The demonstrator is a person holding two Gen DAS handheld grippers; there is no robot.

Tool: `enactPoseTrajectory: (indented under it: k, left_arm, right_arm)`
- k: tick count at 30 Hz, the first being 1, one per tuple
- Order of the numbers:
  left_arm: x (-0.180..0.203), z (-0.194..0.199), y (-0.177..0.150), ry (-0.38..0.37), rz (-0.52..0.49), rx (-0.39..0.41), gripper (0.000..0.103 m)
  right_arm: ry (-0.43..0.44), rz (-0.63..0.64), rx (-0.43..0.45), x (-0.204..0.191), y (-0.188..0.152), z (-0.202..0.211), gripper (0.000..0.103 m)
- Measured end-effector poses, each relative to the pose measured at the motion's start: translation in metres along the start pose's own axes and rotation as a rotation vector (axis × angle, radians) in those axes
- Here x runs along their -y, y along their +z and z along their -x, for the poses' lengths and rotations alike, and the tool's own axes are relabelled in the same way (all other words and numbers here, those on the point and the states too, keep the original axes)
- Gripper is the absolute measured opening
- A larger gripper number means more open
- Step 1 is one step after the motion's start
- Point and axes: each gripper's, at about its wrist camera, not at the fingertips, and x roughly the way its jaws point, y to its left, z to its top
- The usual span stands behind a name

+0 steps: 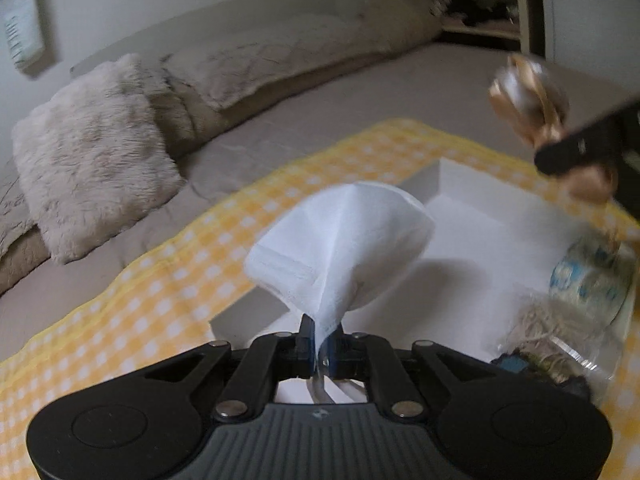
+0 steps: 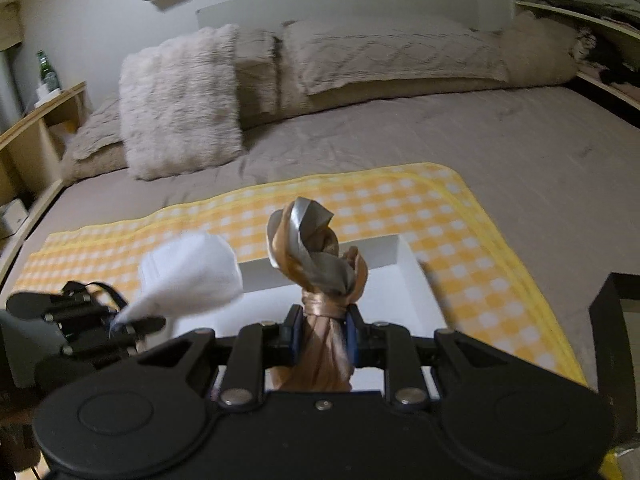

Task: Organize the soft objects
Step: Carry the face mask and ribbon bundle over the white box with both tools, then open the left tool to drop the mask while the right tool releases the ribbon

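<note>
My left gripper (image 1: 323, 340) is shut on a white folded cloth (image 1: 340, 240) and holds it above the white tray (image 1: 492, 232). It also shows in the right wrist view, where the left gripper (image 2: 116, 322) pinches the white cloth (image 2: 192, 280) at the left. My right gripper (image 2: 323, 330) is shut on a knotted tan and grey satin scarf (image 2: 312, 256), held above the white tray (image 2: 404, 264). In the left wrist view the scarf (image 1: 524, 100) hangs from the right gripper's finger (image 1: 576, 148) at the upper right.
The tray sits on a yellow checked cloth (image 2: 440, 204) spread on a grey bed (image 2: 500, 136). A fluffy cushion (image 2: 180, 108) and pillows (image 2: 384, 52) lie at the head. A blue patterned roll (image 1: 588, 276) and a twine bundle (image 1: 548, 328) lie in the tray's right end.
</note>
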Motion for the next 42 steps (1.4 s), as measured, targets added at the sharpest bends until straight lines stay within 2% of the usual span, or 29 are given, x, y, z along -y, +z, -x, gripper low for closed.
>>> enactPoseTrajectory:
  k: [1, 2, 3, 5, 13, 18, 25, 28, 30, 32, 33, 35, 37, 40, 42]
  left_arm:
    - [0.002, -0.005, -0.002, 0.006, -0.015, -0.009, 0.020]
    - [0.003, -0.010, -0.003, 0.013, -0.025, -0.023, 0.035]
    - [0.002, -0.013, -0.006, 0.015, -0.026, -0.037, 0.042]
    - [-0.001, -0.017, -0.010, 0.021, -0.011, -0.053, 0.067]
    - [-0.025, 0.000, -0.013, -0.007, 0.107, -0.036, 0.071]
    - [-0.034, 0.012, -0.012, -0.014, 0.160, -0.010, 0.078]
    - [-0.057, 0.011, -0.008, -0.019, 0.207, 0.018, 0.083]
    - [-0.065, 0.001, -0.005, -0.080, 0.248, 0.010, 0.086]
    - [-0.066, -0.006, -0.006, -0.133, 0.251, -0.001, 0.087]
    - [-0.064, -0.013, -0.008, -0.159, 0.230, -0.013, 0.087]
    - [-0.063, -0.016, -0.009, -0.167, 0.222, -0.015, 0.087]
    - [-0.062, -0.021, -0.008, -0.188, 0.221, -0.014, 0.088]
    - [-0.062, -0.025, -0.008, -0.222, 0.241, -0.014, 0.089]
    - [-0.058, -0.026, -0.006, -0.255, 0.262, -0.027, 0.090]
    - [-0.054, -0.025, -0.005, -0.262, 0.269, -0.034, 0.092]
  right_arm:
    - [-0.008, -0.004, -0.003, 0.003, 0.001, -0.003, 0.023]
    - [-0.019, -0.007, -0.007, 0.006, 0.001, -0.007, 0.023]
    - [-0.024, -0.007, -0.011, 0.008, 0.001, -0.010, 0.023]
    - [-0.036, -0.001, -0.022, 0.012, 0.001, -0.017, 0.023]
    - [-0.069, 0.049, -0.108, 0.018, -0.006, -0.053, 0.023]
    - [-0.075, 0.018, -0.170, 0.022, -0.011, -0.076, 0.023]
    - [-0.089, 0.075, -0.318, 0.016, -0.029, -0.114, 0.027]
    - [-0.140, 0.044, -0.356, 0.016, -0.034, -0.120, 0.046]
    - [-0.138, 0.070, -0.347, 0.015, -0.034, -0.116, 0.064]
    - [-0.119, 0.086, -0.328, 0.012, -0.033, -0.109, 0.075]
    - [-0.118, 0.099, -0.315, 0.010, -0.031, -0.104, 0.075]
    - [-0.111, 0.131, -0.284, 0.005, -0.025, -0.097, 0.073]
    - [-0.102, 0.152, -0.269, 0.001, -0.018, -0.092, 0.066]
    - [-0.079, 0.166, -0.289, -0.001, -0.011, -0.093, 0.046]
    - [-0.085, 0.169, -0.329, 0.000, -0.013, -0.097, 0.023]
